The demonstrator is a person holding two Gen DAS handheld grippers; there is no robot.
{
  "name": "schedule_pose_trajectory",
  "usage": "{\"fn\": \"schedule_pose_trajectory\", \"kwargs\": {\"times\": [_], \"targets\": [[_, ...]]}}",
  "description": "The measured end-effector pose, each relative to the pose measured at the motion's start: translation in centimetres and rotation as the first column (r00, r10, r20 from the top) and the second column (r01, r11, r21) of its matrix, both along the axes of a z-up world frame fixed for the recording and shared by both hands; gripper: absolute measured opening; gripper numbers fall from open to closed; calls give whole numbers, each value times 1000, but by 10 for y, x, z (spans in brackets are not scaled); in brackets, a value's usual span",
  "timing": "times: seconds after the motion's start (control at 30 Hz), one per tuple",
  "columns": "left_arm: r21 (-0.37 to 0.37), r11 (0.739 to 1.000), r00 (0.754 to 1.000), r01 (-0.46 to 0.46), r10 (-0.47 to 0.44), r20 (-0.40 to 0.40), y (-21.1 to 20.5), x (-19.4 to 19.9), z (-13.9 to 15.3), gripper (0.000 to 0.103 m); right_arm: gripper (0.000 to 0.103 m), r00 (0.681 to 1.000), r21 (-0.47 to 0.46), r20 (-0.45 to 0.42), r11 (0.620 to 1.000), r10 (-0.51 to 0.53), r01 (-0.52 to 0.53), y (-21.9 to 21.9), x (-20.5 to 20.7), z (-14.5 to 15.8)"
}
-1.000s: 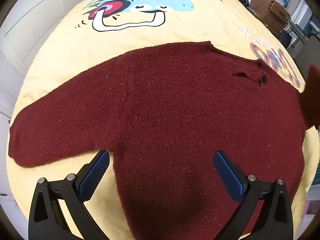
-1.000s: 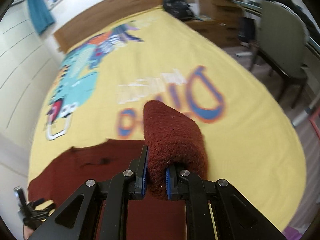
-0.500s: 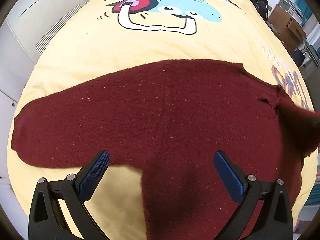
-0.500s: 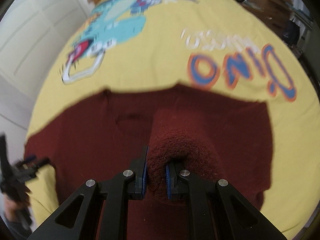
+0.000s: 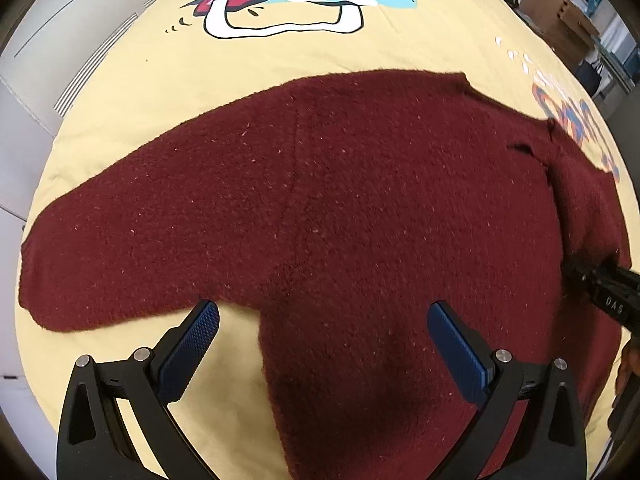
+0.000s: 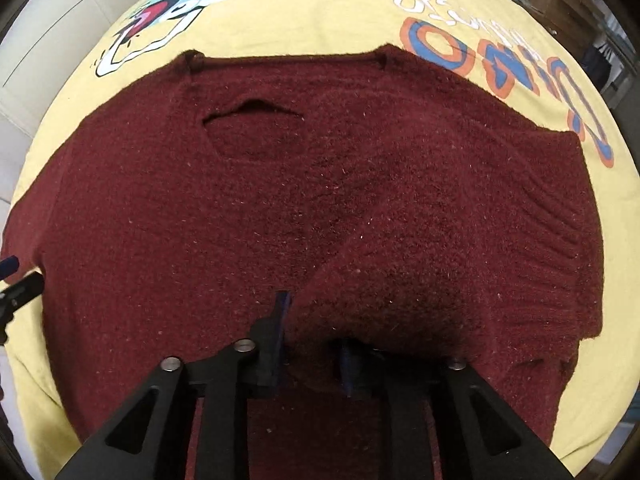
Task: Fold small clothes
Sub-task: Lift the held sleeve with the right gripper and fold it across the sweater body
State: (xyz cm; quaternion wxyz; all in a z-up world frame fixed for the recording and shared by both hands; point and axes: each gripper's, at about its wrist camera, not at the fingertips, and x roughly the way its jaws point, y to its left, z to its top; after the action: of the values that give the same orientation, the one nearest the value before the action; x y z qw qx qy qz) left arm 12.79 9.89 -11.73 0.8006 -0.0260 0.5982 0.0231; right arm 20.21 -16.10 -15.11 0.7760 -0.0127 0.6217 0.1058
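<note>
A small dark red knit sweater [image 5: 320,208] lies flat on a yellow cartoon-print bedspread [image 5: 280,60]. Its left sleeve [image 5: 120,248] stretches out to the left. My left gripper [image 5: 322,332] is open and empty, hovering over the sweater's lower body near the armpit. In the right wrist view the right sleeve [image 6: 460,264] is folded across the sweater's body [image 6: 180,220]. My right gripper [image 6: 314,332] has its jaws a little apart with the sleeve's cuff between them. The right gripper also shows at the right edge of the left wrist view [image 5: 604,284].
The bedspread [image 6: 300,12] extends far beyond the neckline. White cupboard doors [image 5: 48,60] stand to the left of the bed. Cardboard boxes and furniture [image 5: 568,4] stand at the far right. The left gripper's tip [image 6: 16,280] shows at the left edge.
My right gripper has carried the sleeve from the air down over the sweater's body and its jaws have parted slightly. My left gripper stayed open and shifted a little.
</note>
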Motion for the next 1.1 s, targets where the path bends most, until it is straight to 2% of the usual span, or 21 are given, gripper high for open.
{"fn": "schedule_pose_trajectory", "kwargs": {"times": [0.07, 0.1, 0.23, 0.33, 0.5, 0.57, 0.67, 0.77, 0.83, 0.93, 0.97, 1.1], "targets": [[19, 1000, 1000, 4, -4, 0, -4, 2, -2, 102, 67, 1000, 7, -1, 1000, 13, -13, -2, -3, 4], [22, 1000, 1000, 3, -3, -2, -5, 2, -2, 102, 72, 1000, -7, -1, 1000, 22, -22, -5, -5, 5], [8, 1000, 1000, 20, -20, 5, -12, 3, 1, 102, 73, 999, -38, -7, 998, 49, -49, -27, -19, 12], [20, 999, 999, 44, -44, 7, -21, 5, 0, 102, 79, 999, -28, -6, 999, 36, -36, -53, -35, 18], [14, 993, 993, 118, -118, 11, -46, 5, 1, 102, 79, 999, -107, 40, 994, -24, 28, -115, -58, 19], [-1, 986, 986, 167, -167, 18, -66, 12, -2, 102, 80, 995, -152, 76, 986, -58, 69, -141, -62, 15], [-1, 972, 972, 236, -236, 15, -97, 19, -8, 102, 80, 991, -171, 73, 978, -109, 120, -167, -60, 9], [24, 942, 942, 335, -336, 22, -140, 27, -12, 102, 80, 985, -149, 49, 974, -168, 173, -192, -57, 0], [70, 911, 912, 405, -408, 34, -170, 31, -13, 102, 80, 979, -121, 38, 972, -199, 202, -206, -58, -5], [133, 851, 853, 509, -518, 53, -213, 34, -12, 102, 80, 977, -97, 33, 972, -211, 213, -214, -53, -8], [143, 837, 840, 528, -540, 55, -222, 34, -12, 102, 80, 977, -95, 32, 972, -211, 213, -217, -53, -9], [216, 752, 760, 623, -647, 59, -263, 28, -16, 102, 80, 976, -75, 29, 973, -216, 218, -231, -53, -15]]}}
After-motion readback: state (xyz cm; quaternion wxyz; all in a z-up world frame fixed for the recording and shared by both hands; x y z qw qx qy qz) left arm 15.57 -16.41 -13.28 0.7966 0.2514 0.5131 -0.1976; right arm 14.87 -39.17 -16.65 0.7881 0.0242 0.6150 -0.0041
